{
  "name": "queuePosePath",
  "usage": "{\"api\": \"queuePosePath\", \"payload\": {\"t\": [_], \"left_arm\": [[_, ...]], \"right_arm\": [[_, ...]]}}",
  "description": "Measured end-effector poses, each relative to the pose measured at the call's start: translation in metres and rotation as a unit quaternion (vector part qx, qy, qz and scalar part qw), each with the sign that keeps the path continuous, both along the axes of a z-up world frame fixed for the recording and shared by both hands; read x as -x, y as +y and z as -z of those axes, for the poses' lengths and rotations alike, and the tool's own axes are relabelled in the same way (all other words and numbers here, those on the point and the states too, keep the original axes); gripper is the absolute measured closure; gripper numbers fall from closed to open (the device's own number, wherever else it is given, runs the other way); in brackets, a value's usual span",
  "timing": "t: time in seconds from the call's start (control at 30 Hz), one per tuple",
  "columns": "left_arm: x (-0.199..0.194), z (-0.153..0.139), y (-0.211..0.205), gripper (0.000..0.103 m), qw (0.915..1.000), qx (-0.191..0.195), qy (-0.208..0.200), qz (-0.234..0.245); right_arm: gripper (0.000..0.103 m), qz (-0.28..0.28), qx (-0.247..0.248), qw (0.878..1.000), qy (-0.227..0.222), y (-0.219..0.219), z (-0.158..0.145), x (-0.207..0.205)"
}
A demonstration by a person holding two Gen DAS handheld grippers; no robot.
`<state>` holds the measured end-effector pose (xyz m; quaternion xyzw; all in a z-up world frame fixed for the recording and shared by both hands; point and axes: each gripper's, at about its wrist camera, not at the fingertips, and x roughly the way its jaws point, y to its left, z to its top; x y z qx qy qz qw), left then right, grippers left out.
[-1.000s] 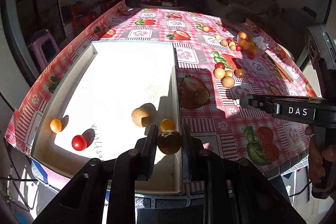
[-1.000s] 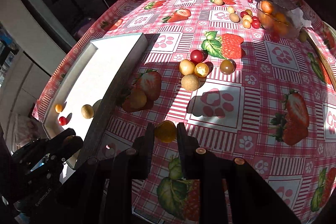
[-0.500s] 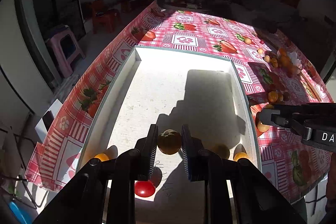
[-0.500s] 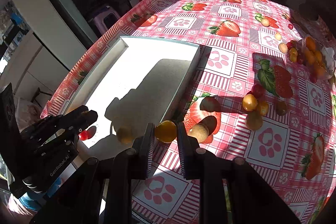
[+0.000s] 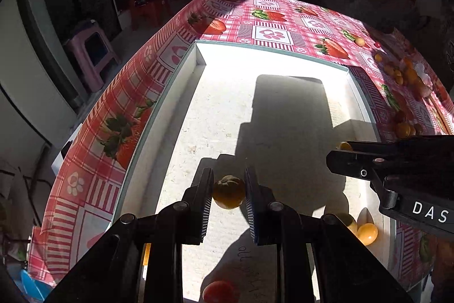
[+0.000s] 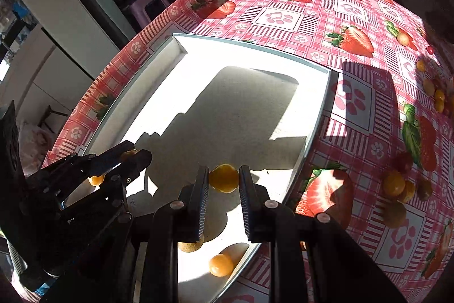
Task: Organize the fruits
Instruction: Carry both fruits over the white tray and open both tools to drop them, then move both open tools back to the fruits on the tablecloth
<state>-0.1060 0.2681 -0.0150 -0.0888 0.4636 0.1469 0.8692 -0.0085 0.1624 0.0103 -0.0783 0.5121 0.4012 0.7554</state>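
My left gripper is shut on a brownish-orange fruit and holds it above the white tray. My right gripper is shut on a yellow-orange fruit over the tray's near right part. In the tray lie a red fruit, two yellow fruits by the right wall, and a small orange one at the left. The right gripper shows in the left wrist view, the left gripper in the right wrist view.
Several loose fruits lie on the strawberry-print tablecloth right of the tray, with more at the far right. A pink stool stands on the floor left of the table.
Both grippers have moved left and forward over the tray, each still holding its fruit. The right gripper has gone from above the tablecloth to above the tray.
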Motion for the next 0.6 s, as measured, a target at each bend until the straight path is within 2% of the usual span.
{"api": "queuePosePath", "payload": {"t": [0.17,0.37,0.4,0.43,0.47,0.53,0.6], "left_arm": [[0.000,0.003,0.000,0.079,1.0000,-0.002,0.006,0.003],[-0.002,0.003,-0.001,0.078,0.9999,-0.007,0.010,0.005],[-0.002,0.003,0.000,0.070,0.9999,-0.009,0.012,0.003],[-0.002,0.003,0.001,0.044,0.9998,-0.012,0.014,-0.002],[-0.001,0.002,0.002,0.038,0.9997,-0.018,0.012,-0.011],[0.003,-0.002,0.004,0.036,0.9996,-0.019,-0.004,-0.018],[0.003,-0.003,0.006,0.036,0.9996,-0.020,-0.001,-0.020]], "right_arm": [[0.080,-0.003,0.012,1.000,0.006,0.007,0.012,-0.001],[0.079,-0.017,0.032,0.999,-0.029,0.013,0.011,0.006],[0.079,-0.018,0.032,0.999,-0.028,0.013,0.010,0.006],[0.078,-0.017,0.030,0.999,-0.024,0.013,0.010,0.005],[0.077,-0.015,0.027,0.999,-0.022,0.011,0.008,0.005],[0.061,-0.005,0.023,0.999,-0.027,0.006,0.002,0.005],[0.044,0.001,0.008,1.000,-0.029,-0.002,-0.004,0.005]]}}
